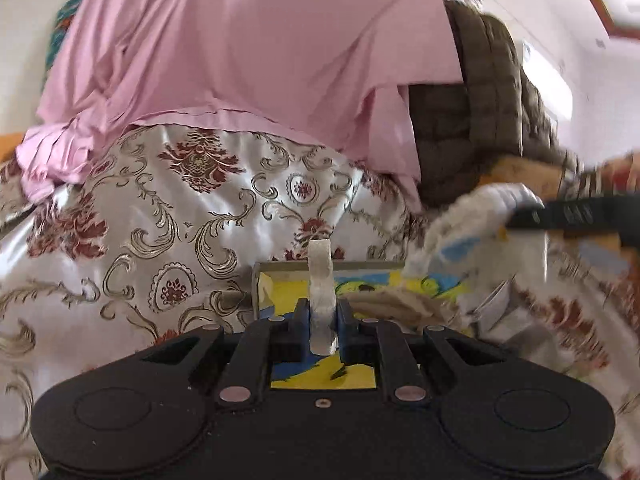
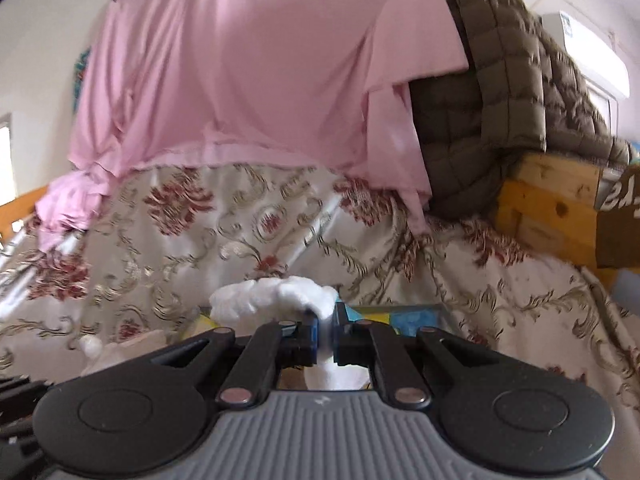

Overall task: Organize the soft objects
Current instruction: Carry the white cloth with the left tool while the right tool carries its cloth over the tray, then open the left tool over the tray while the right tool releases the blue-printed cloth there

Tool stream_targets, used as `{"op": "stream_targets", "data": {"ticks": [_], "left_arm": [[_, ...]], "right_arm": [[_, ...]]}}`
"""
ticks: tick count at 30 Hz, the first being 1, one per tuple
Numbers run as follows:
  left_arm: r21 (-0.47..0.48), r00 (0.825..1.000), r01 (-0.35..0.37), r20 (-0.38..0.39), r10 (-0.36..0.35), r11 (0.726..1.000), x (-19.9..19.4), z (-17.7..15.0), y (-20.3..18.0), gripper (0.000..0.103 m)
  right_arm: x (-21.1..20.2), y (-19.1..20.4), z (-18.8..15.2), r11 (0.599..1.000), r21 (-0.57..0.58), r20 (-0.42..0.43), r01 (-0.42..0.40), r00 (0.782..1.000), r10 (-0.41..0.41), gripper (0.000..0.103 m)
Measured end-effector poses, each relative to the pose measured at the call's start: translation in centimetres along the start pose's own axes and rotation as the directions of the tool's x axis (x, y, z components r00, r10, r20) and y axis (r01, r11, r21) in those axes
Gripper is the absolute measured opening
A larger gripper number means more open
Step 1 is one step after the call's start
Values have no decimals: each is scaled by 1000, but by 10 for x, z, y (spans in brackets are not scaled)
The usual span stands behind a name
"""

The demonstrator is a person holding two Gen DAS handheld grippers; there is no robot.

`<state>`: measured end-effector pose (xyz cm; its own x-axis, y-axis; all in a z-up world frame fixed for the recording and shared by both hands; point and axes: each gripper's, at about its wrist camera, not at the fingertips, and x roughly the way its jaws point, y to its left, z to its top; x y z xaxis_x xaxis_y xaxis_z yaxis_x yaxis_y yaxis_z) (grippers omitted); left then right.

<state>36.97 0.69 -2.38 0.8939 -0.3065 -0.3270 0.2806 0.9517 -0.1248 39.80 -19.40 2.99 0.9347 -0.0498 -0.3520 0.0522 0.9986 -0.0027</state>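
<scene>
Left gripper: the left black two-finger gripper (image 1: 323, 320) is clenched on a narrow white fuzzy strip of fabric (image 1: 320, 280), which stands upright between its blue pads and rises above them.
Right gripper: the right black two-finger gripper with a grey ribbed body (image 2: 327, 334) is clamped on a fluffy white soft item (image 2: 276, 294); a lump of it bulges above and to the left of the fingers, and more of it is seen below the jaws.
Right gripper in the left view: a blurred black finger (image 1: 576, 212) is seen at the right edge, touching blurred white fluffy material (image 1: 476, 216).
Printed piece: a flat yellow-and-blue printed piece (image 1: 400, 284) lies just beyond and under the left gripper; what it is cannot be told. The same colours are glimpsed behind the right gripper (image 2: 400, 316).
Surface: a shiny cream bedcover with red floral and gold scroll pattern (image 1: 180, 216) is spread under both grippers.
Pink cloth: a large smooth pink cloth (image 2: 240, 80) is draped over a raised heap at the far side of the bedcover, its hem resting on the cover.
Quilted item: a brown quilted padded blanket (image 2: 500, 80) lies beside the pink cloth on the right, partly tucked under it.
Frame: a light wooden bed frame (image 2: 552, 200) is seen to the right, below the brown quilted blanket.
Wall unit: a white air conditioner (image 2: 584, 52) is mounted on the wall at upper right.
</scene>
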Motion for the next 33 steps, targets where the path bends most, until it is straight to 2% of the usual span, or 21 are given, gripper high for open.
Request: {"op": "stream_targets", "data": {"ticks": [4, 8, 13, 16, 19, 24, 28, 33], "left_arm": [[34, 1000, 3, -12, -2, 999, 16, -5, 3, 14], [92, 998, 9, -68, -3, 996, 27, -10, -2, 14], [88, 994, 34, -111, -24, 996, 38, -15, -2, 14], [32, 988, 49, -148, -44, 998, 46, -19, 7, 14], [-43, 980, 61, -185, -68, 997, 53, -21, 17, 14], [-72, 979, 50, -194, -63, 996, 57, -22, 22, 16], [-87, 979, 35, -196, -51, 996, 58, -22, 24, 23], [-89, 983, 9, -181, -25, 996, 50, -18, 26, 45]], "right_arm": [[29, 12, -8, 1000, -26, -60, 11, 998, -12, 7], [46, 21, -15, 999, -33, -115, -2, 993, -2, 8], [50, 28, -22, 999, -40, -158, -20, 987, 14, 8], [50, 32, -25, 998, -53, -181, -44, 983, 34, 13], [49, 36, -28, 996, -72, -194, -56, 980, 41, 22], [45, 38, -33, 995, -78, -199, -61, 979, 44, 34], [37, 37, -37, 994, -87, -206, -66, 978, 47, 47], [23, 32, -38, 994, -76, -202, -81, 977, 64, 61]]}}
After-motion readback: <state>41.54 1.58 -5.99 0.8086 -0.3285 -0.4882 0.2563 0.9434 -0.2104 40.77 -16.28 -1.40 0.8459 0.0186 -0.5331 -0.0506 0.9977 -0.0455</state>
